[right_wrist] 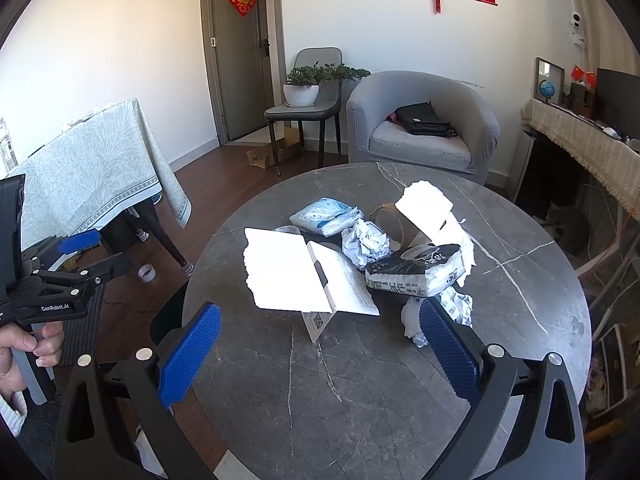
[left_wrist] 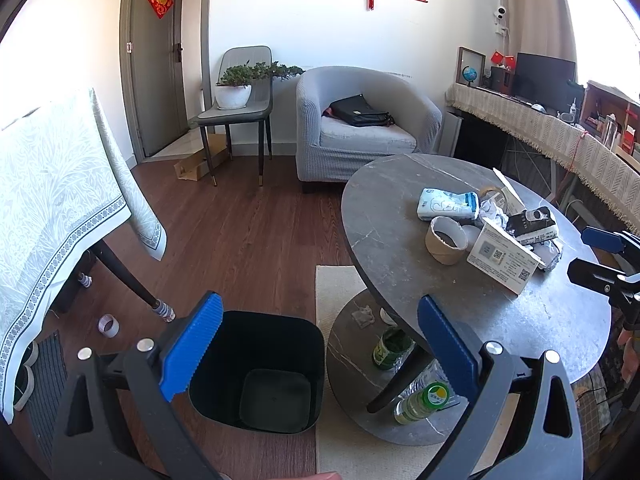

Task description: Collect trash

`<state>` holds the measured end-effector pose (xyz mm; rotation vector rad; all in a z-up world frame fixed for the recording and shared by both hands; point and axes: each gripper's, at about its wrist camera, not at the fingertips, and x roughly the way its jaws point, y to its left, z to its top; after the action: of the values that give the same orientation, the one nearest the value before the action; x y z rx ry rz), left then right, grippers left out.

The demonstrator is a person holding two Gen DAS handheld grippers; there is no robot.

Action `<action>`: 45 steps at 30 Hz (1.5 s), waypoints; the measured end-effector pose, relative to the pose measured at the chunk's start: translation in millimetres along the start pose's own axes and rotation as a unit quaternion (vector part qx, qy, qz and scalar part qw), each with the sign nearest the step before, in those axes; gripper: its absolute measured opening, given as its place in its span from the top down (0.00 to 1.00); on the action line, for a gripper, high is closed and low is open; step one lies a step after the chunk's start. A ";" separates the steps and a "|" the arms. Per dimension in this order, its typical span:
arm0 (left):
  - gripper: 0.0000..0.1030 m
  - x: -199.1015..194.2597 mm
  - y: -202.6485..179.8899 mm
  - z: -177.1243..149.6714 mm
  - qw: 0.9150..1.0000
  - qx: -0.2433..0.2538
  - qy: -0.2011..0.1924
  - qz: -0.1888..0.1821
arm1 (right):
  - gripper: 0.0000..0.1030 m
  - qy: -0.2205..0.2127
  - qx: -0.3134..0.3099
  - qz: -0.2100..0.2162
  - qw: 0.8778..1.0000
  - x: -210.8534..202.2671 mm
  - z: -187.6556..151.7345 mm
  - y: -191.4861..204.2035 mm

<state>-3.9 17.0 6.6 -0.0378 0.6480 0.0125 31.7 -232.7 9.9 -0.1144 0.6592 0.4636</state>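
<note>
left gripper [left_wrist: 320, 352]: jaws wide apart, nothing held
right gripper [right_wrist: 320, 352]: jaws wide apart, nothing held
left hand [right_wrist: 24, 354]: gripping handle

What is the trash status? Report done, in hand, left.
Done: nothing; the black bin looks empty. In hand: nothing; left hand-held gripper and right hand-held gripper are both open. Left: cardboard roll, crumpled paper, torn white box on the table.

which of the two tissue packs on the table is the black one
The black pack lies on the right side of the pile, nearer the right gripper. The other pack, white and blue, sits farther back toward the armchair.
</note>
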 end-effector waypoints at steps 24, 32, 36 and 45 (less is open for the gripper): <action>0.03 0.4 0.0 0.3 1.000 0.003 -0.002 0.001 | 0.03 -0.004 0.003 0.000 1.000 -3.6 0.1 -4.8; 0.03 0.5 -0.3 0.1 1.000 0.003 -0.001 0.001 | 0.03 -0.005 0.004 -0.001 1.000 -4.5 -0.2 -6.1; 0.03 0.4 -0.4 0.2 1.000 0.004 -0.002 0.002 | 0.03 -0.005 0.003 -0.001 1.000 -5.6 -0.6 -6.6; 0.03 1.0 -0.9 -0.2 1.000 0.006 -0.002 0.003 | 0.03 -0.004 0.002 -0.001 1.000 -5.6 -0.2 -6.5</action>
<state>-3.2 16.1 5.9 -0.0233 0.6450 0.0145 30.6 -240.7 12.8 -0.1096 0.6521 0.4600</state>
